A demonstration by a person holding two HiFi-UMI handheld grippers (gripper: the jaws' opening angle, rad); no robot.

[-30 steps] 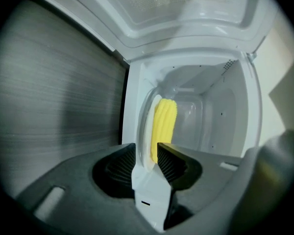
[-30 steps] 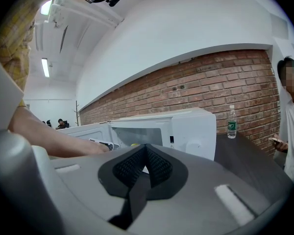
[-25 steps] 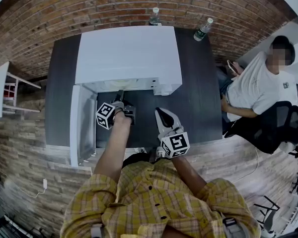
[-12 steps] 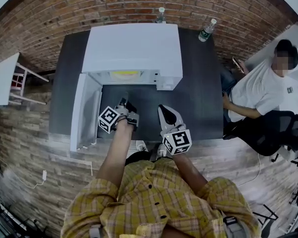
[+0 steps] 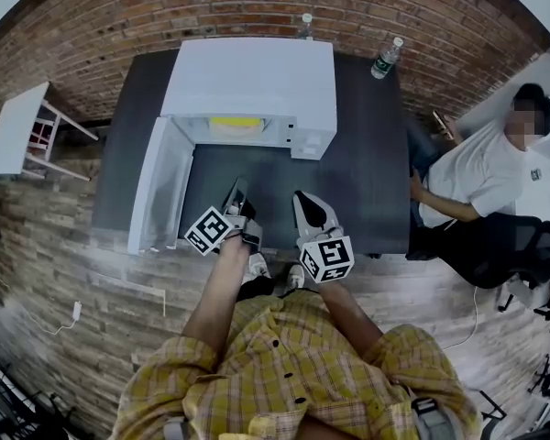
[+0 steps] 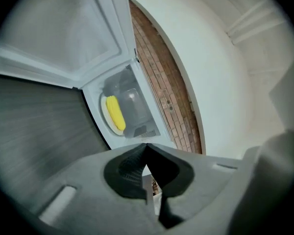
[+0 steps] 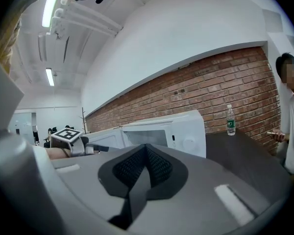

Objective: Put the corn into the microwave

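The yellow corn point(image 5: 234, 122) lies inside the white microwave point(image 5: 252, 76), on the pale turntable plate point(image 6: 105, 119); in the left gripper view the corn point(image 6: 115, 112) shows lengthwise on that plate. The microwave door point(image 5: 160, 186) stands swung open to the left. My left gripper point(image 5: 236, 193) is shut and empty, over the dark table point(image 5: 367, 181) in front of the opening, well clear of the corn. My right gripper point(image 5: 302, 202) is beside it, also shut with nothing in it. In the right gripper view the microwave point(image 7: 179, 131) stands ahead of the shut jaws.
Two water bottles point(image 5: 388, 58) point(image 5: 305, 24) stand at the table's far edge by the brick wall. A seated person point(image 5: 481, 168) is close to the table's right side. The open door point(image 6: 63, 28) fills the space left of the opening.
My left gripper has drawn back from the microwave's mouth toward me and rolled. The corn now shows inside the microwave. My right gripper has shifted only slightly.
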